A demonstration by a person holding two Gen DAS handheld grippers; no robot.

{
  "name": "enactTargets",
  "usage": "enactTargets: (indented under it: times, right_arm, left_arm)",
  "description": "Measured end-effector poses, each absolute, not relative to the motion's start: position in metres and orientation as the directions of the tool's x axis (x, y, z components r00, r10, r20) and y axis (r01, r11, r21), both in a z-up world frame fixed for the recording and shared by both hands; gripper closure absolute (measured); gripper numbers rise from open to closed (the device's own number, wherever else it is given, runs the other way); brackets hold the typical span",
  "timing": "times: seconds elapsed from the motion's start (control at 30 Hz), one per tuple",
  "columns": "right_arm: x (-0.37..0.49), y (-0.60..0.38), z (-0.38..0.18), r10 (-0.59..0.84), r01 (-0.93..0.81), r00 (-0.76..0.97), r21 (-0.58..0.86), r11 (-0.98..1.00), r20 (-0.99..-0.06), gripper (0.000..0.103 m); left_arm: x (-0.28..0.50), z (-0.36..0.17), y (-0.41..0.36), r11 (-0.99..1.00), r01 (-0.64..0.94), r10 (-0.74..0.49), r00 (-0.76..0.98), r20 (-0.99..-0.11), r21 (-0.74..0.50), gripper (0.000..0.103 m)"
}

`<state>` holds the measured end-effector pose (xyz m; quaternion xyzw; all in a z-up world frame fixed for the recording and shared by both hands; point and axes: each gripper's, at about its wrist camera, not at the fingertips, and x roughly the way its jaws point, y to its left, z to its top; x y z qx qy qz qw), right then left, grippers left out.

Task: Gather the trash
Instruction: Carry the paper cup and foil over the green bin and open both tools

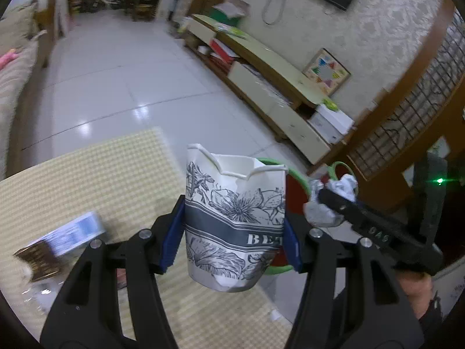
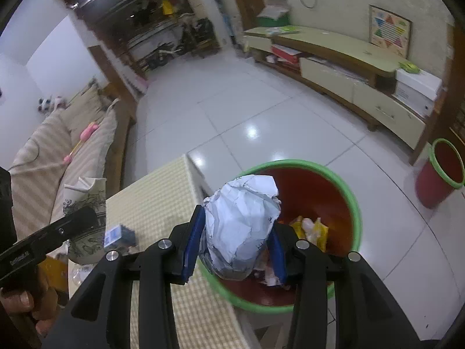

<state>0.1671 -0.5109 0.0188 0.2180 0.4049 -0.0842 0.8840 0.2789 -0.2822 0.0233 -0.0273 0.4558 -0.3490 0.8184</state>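
Note:
My left gripper (image 1: 234,232) is shut on a crushed paper cup (image 1: 235,218) with a black flower print, held above the edge of the checked table (image 1: 101,180). My right gripper (image 2: 235,241) is shut on a crumpled white paper ball (image 2: 241,224) and holds it over the red bin with a green rim (image 2: 353,200). The bin holds yellow wrappers (image 2: 312,228) and other scraps. In the left wrist view the right gripper (image 1: 325,195) and its paper ball (image 1: 343,186) show at the right, over the bin's rim (image 1: 296,174). The cup also shows in the right wrist view (image 2: 84,200).
A small blue-and-white box (image 1: 72,232) and clear plastic lie on the table at the left. A second red bin (image 2: 441,171) stands on the tiled floor by a long low cabinet (image 2: 348,67). A sofa (image 2: 58,151) stands at the left.

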Motion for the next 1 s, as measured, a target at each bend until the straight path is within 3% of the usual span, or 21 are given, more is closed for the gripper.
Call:
enactTargets:
  times: [0.27,0.63,0.7,0.77,0.87,0.93,1.0]
  right_arm:
    - [0.166,-0.547,0.007,-0.029,0.407,0.627,0.296,0.864,-0.778,0.063]
    - [0.171,-0.558,-0.005,-0.024,0.438,0.605,0.308,0.844,-0.796,0.062]
    - [0.173,-0.558,-0.008,-0.014,0.433,0.600,0.310,0.846,-0.800,0.059]
    - [0.174,-0.557,-0.010,-0.010,0.428,0.596,0.307,0.850,-0.803,0.050]
    - [0.175,-0.557,-0.010,-0.018,0.425,0.594,0.295,0.856,-0.804,0.044]
    - [0.175,-0.555,-0.009,-0.028,0.423,0.595,0.283,0.861,-0.803,0.029]
    - [0.175,-0.553,-0.008,-0.029,0.417,0.596,0.278,0.865,-0.802,0.026]
  left_arm:
    - [0.288,0.003,-0.342,0.691,0.583,-0.643,0.227,-0.731,-0.427,0.046]
    - [0.301,-0.018,-0.367,0.687,0.540,-0.650,0.158,-0.743,-0.487,0.045]
    - [0.306,-0.022,-0.366,0.684,0.513,-0.661,0.137,-0.737,-0.519,0.041]
    - [0.310,-0.024,-0.364,0.685,0.489,-0.672,0.136,-0.728,-0.541,0.023]
    - [0.313,-0.023,-0.361,0.676,0.470,-0.688,0.129,-0.714,-0.567,0.014]
    - [0.314,-0.020,-0.359,0.673,0.465,-0.695,0.134,-0.706,-0.575,0.010]
    - [0.314,-0.016,-0.357,0.669,0.464,-0.702,0.139,-0.699,-0.580,0.007]
